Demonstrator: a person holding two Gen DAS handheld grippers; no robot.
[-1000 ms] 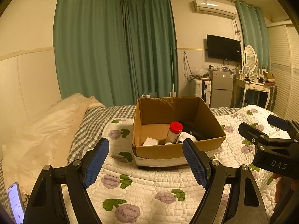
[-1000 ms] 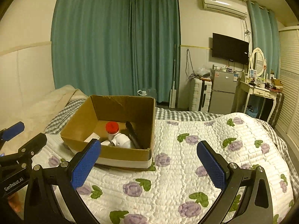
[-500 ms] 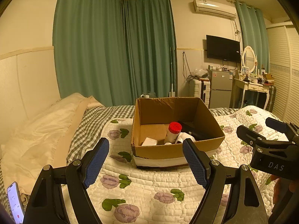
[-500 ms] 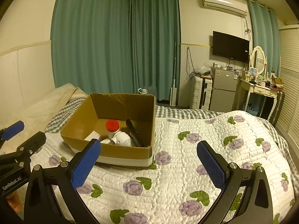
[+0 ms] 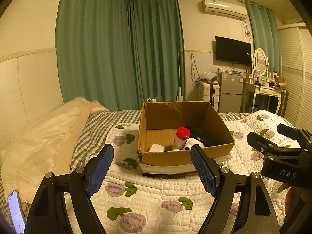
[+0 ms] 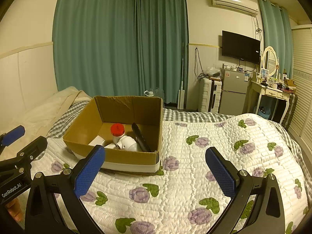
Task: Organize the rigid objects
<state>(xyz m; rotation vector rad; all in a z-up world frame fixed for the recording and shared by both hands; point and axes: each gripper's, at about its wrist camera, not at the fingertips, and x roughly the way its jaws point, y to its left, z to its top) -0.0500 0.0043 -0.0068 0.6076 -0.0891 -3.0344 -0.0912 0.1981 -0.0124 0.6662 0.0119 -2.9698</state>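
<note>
A cardboard box [image 5: 185,156] sits open on a quilt [image 6: 195,175] printed with purple flowers, which covers the bed. Inside the box stand and lie several items: a white bottle with a red cap [image 5: 180,138] upright near the middle, a small white box [image 5: 156,147] to its left, a rounded white object [image 6: 127,143] leaning against the bottle, and a long black item [image 6: 140,137] lying along the right wall. The left gripper [image 5: 152,170] hovers above the quilt just in front of the box, its 2 blue-padded fingers [image 5: 100,168] spread wide with nothing between them. The right gripper [image 6: 155,172] hovers to the right of the box over bare quilt, its 2 fingers [image 6: 220,172] also spread wide and holding nothing. Each gripper shows at the edge of the other's view. A pillow [image 5: 39,136] lies at the left of the bed, and a phone [image 5: 16,212] with a lit screen rests at the lower left edge. Behind the bed hang green curtains [image 6: 117,48]; a television [image 6: 240,46] is mounted on the wall above a small fridge [image 6: 234,89].
</note>
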